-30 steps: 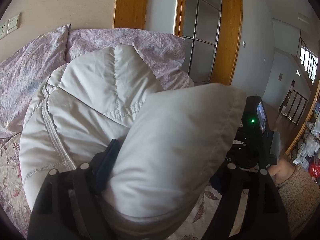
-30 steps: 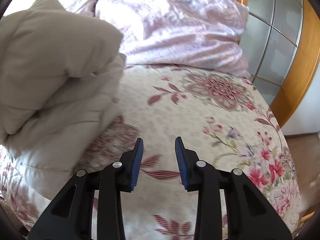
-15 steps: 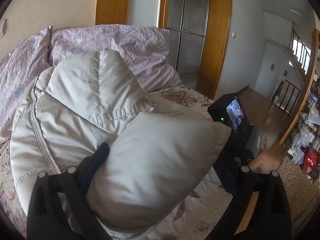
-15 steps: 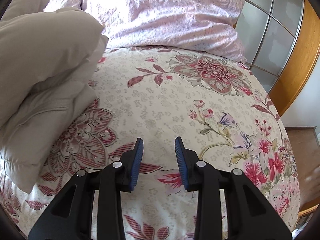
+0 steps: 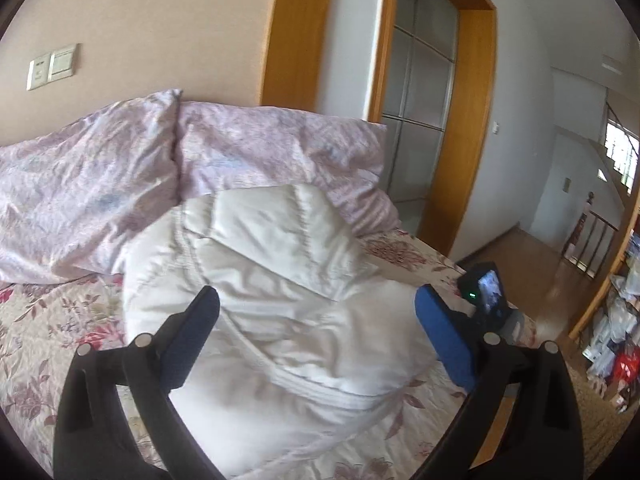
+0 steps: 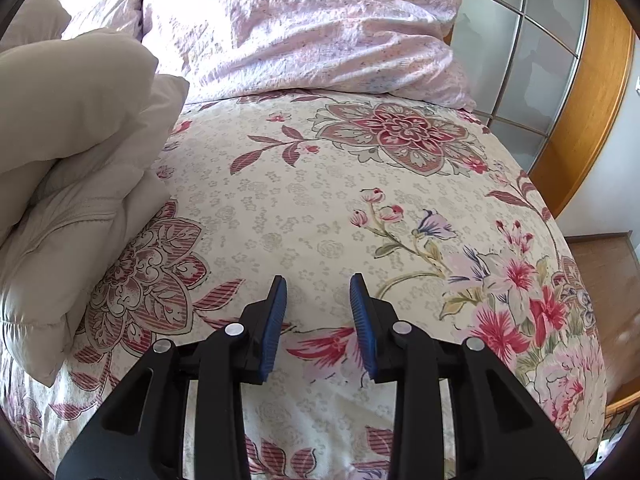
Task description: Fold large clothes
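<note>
- The white padded jacket (image 5: 280, 304) lay in a puffy folded bundle on the floral bedspread (image 5: 48, 320), its far end against the lilac pillows (image 5: 120, 184) at the head of the bed.
- The left tongs (image 5: 316, 308) stood wide apart, one finger on each side of the bundle; blue pads (image 5: 440, 332) flanked the fabric without clamping it.
- From the right wrist view, the jacket (image 6: 72, 152) sat at the left edge, stacked in thick layers on the bedspread (image 6: 320, 208).
- The right tongs (image 6: 318, 296) hovered over bare bedspread, the fingers parted with nothing between them, well apart from the jacket.
- In the left view, the other handheld unit's small lit screen (image 5: 490, 292) showed beyond the right finger.
- A wood-framed glass door (image 5: 424, 80) stood behind the pillows.
</note>
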A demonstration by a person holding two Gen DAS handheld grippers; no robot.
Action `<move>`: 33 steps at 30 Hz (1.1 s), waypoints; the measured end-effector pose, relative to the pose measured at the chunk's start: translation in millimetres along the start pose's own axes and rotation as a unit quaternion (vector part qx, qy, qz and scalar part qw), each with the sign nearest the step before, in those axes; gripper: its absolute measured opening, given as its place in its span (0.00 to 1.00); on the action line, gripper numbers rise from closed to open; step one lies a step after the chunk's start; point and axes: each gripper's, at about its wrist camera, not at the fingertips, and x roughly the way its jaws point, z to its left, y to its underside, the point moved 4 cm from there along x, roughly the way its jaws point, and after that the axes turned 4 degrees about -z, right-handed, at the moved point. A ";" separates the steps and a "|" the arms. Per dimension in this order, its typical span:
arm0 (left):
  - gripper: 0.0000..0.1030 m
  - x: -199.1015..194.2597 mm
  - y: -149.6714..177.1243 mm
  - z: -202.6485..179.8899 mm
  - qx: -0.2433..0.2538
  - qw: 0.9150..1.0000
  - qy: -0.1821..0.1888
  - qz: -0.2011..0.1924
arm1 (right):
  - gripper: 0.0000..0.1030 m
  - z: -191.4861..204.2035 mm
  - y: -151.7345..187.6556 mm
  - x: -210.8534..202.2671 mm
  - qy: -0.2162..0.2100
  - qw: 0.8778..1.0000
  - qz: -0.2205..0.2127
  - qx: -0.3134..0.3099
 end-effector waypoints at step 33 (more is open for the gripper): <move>0.91 102.0 59.7 30.2 0.050 0.990 -0.095 0.088 | 0.35 -3.5 1.5 4.6 -0.003 1.000 0.006 0.001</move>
